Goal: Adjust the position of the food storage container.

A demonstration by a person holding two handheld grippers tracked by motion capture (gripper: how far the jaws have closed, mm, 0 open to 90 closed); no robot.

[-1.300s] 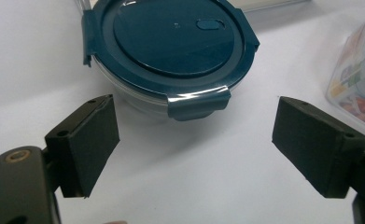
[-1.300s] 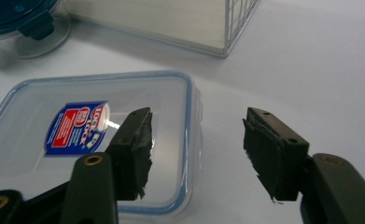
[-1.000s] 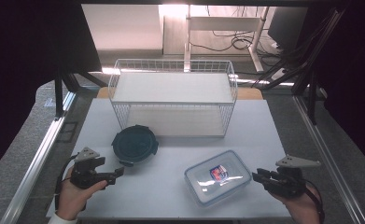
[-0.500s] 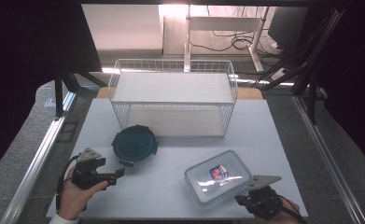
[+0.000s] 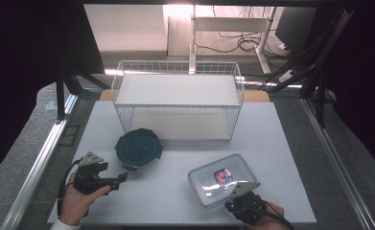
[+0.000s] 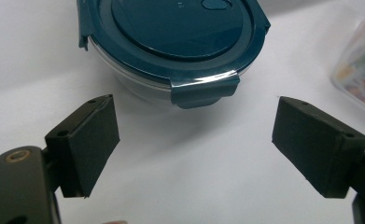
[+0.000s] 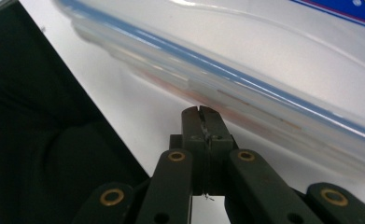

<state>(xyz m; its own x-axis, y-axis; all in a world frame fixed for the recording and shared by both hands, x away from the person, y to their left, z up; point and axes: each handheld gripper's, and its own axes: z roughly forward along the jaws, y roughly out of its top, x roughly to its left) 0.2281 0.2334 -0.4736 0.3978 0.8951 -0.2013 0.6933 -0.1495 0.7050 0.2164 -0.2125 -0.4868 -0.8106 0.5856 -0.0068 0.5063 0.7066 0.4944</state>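
— Count, please.

— Two containers: one round container (image 5: 138, 148) with a dark teal lid, one rectangular clear box (image 5: 222, 178). One wire basket (image 5: 178, 106) behind them.

— Surface?

— White table (image 5: 281, 158), dim room, cables on the floor beyond.

— Your grippers?

— My left gripper (image 6: 196, 144) stands wide, empty, just short of the round container (its lid clip shows close in the left gripper view). My right gripper (image 7: 202, 116) has its jaws pressed together on nothing, tips at the box's near edge.

A round glass container (image 5: 138, 149) with a dark teal clip lid and a clear rectangular lidded box (image 5: 222, 179) lie near the table's (image 5: 290, 158) front edge.
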